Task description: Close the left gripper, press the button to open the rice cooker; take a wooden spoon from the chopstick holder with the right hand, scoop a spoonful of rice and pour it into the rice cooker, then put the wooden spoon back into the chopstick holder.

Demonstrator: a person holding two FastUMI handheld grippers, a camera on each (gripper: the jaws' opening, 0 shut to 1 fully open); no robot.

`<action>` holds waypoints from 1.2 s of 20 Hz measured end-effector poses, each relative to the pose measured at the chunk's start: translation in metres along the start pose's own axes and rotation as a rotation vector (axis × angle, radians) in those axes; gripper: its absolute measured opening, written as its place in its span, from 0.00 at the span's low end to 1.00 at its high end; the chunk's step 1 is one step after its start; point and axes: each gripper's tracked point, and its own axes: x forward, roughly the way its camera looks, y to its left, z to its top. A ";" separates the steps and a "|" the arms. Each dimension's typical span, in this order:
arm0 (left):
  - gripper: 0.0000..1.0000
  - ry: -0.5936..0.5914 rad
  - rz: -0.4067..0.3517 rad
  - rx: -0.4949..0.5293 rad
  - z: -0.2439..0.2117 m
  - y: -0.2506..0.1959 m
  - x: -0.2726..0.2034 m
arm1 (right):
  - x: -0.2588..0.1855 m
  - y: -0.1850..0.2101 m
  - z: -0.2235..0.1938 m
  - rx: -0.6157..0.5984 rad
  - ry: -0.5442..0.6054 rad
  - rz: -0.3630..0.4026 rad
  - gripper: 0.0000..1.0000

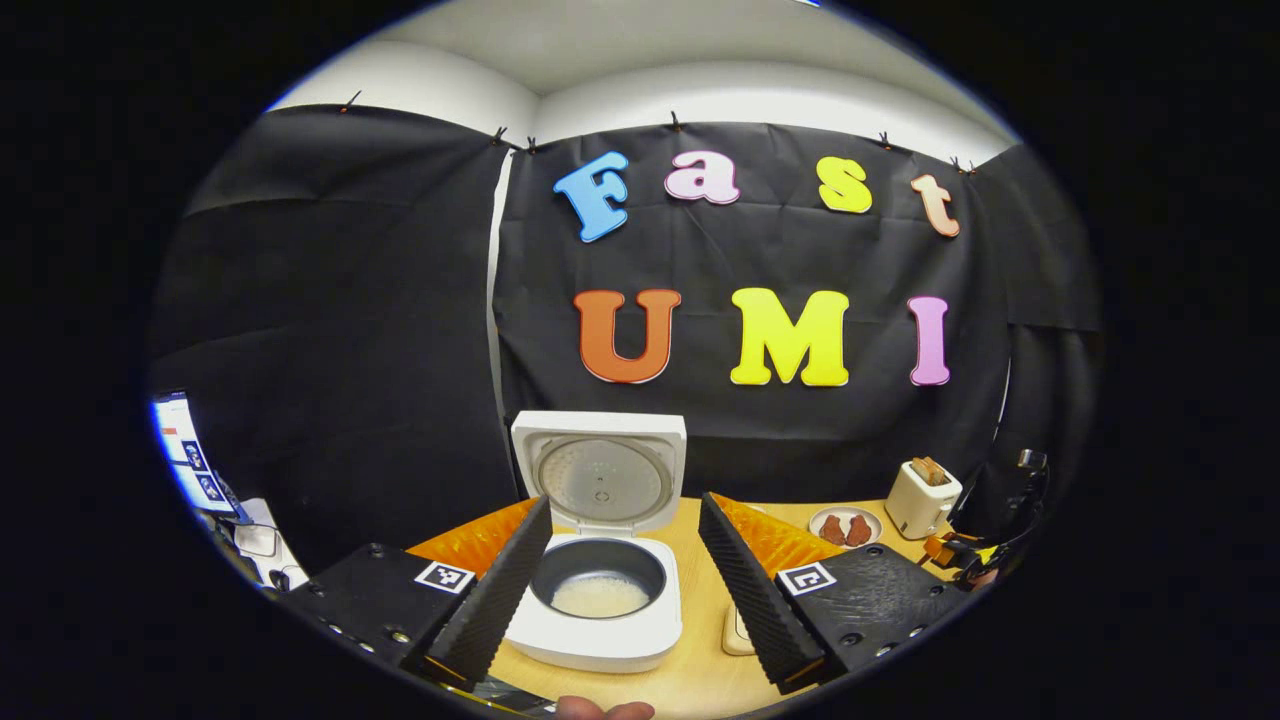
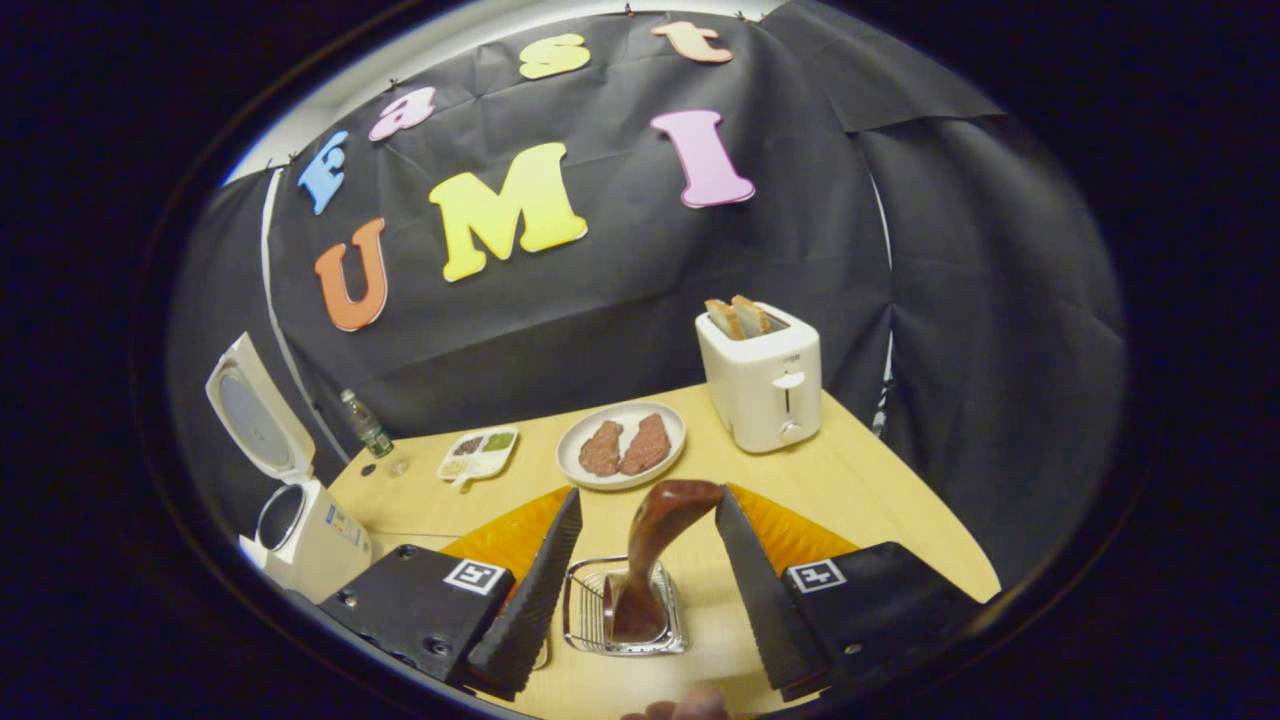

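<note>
The white rice cooker [image 1: 600, 630] stands open on the wooden table, its lid [image 1: 600, 475] upright and white rice lying in the dark inner pot [image 1: 598, 580]. My left gripper [image 1: 625, 508] is open, its fingers on either side of the cooker and touching nothing. In the right gripper view, a brown wooden spoon [image 2: 655, 545] stands bowl-up in a wire chopstick holder [image 2: 585, 615]. My right gripper [image 2: 648, 497] is open around the spoon's upper end, with gaps on both sides. The open cooker [image 2: 305, 535] sits far left in that view.
A white toaster [image 2: 765, 385] holding bread slices stands at the back right. In front of it is a plate [image 2: 620, 475] with two meat pieces, then a divided dish [image 2: 478, 452] and a small bottle [image 2: 365, 425]. A monitor [image 1: 185, 455] lies beyond the table's left.
</note>
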 end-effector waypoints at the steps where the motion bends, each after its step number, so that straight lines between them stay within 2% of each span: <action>1: 0.95 -0.019 -0.001 0.016 0.008 0.005 0.005 | -0.006 -0.002 0.017 0.000 -0.029 -0.007 0.88; 4: 0.95 -0.072 -0.001 0.029 0.037 0.017 0.021 | -0.041 0.005 0.071 -0.017 -0.124 -0.001 0.88; 7: 0.95 -0.134 -0.010 0.073 0.067 0.022 0.044 | -0.075 0.030 0.117 -0.070 -0.223 0.021 0.99; 8: 0.95 -0.158 -0.023 0.087 0.078 0.021 0.053 | -0.087 0.040 0.125 -0.088 -0.246 0.032 0.94; 9: 0.95 -0.178 -0.038 0.091 0.089 0.019 0.064 | -0.097 0.052 0.132 -0.105 -0.262 0.050 1.00; 10: 0.94 -0.186 -0.052 0.087 0.097 0.017 0.075 | -0.106 0.063 0.136 -0.118 -0.270 0.063 1.00; 11: 0.84 -0.186 -0.065 0.078 0.101 0.014 0.087 | -0.115 0.071 0.137 -0.128 -0.275 0.074 1.00; 12: 0.93 -0.178 -0.076 0.068 0.102 0.012 0.101 | -0.125 0.078 0.138 -0.132 -0.278 0.082 1.00; 13: 0.84 -0.170 -0.079 0.063 0.105 0.013 0.113 | -0.133 0.083 0.139 -0.132 -0.282 0.087 0.96; 14: 0.93 -0.163 -0.079 0.067 0.106 0.015 0.125 | -0.141 0.087 0.138 -0.130 -0.281 0.093 0.96; 16: 0.93 -0.151 -0.073 0.074 0.106 0.020 0.157 | -0.155 0.093 0.134 -0.140 -0.276 0.099 1.00; 17: 0.93 -0.134 -0.068 0.066 0.102 0.024 0.171 | -0.161 0.093 0.133 -0.151 -0.277 0.091 0.96; 18: 0.93 -0.107 -0.064 0.057 0.096 0.026 0.185 | -0.165 0.091 0.131 -0.160 -0.275 0.078 1.00; 20: 0.93 -0.062 -0.047 0.058 0.081 0.034 0.210 | -0.173 0.089 0.122 -0.162 -0.254 0.057 1.00; 21: 0.93 -0.038 -0.040 0.064 0.074 0.039 0.223 | -0.177 0.087 0.118 -0.161 -0.244 0.045 0.96; 22: 0.93 0.000 -0.039 0.068 0.064 0.040 0.236 | -0.180 0.084 0.113 -0.164 -0.233 0.035 1.00; 24: 0.93 0.092 -0.031 0.062 0.039 0.044 0.254 | -0.186 0.080 0.107 -0.172 -0.217 0.016 1.00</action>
